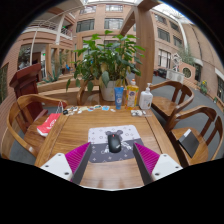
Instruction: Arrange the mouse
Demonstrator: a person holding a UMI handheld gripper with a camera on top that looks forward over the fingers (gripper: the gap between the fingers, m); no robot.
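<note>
A black mouse [114,142] lies on a grey patterned mouse mat [112,138] near the front of a wooden table [70,130]. My gripper [112,158] hovers just short of the mat, with its two pink-padded fingers [77,157] spread wide on either side. The mouse sits just ahead of the fingertips, roughly centred between them, with clear gaps at both sides. The gripper is open and holds nothing.
At the table's far edge stand a blue carton [119,97], an orange packet [132,96] and a white bottle [146,98], with a large potted plant [108,60] behind. A red-and-white object [49,124] lies at the left. Wooden chairs [22,118] surround the table.
</note>
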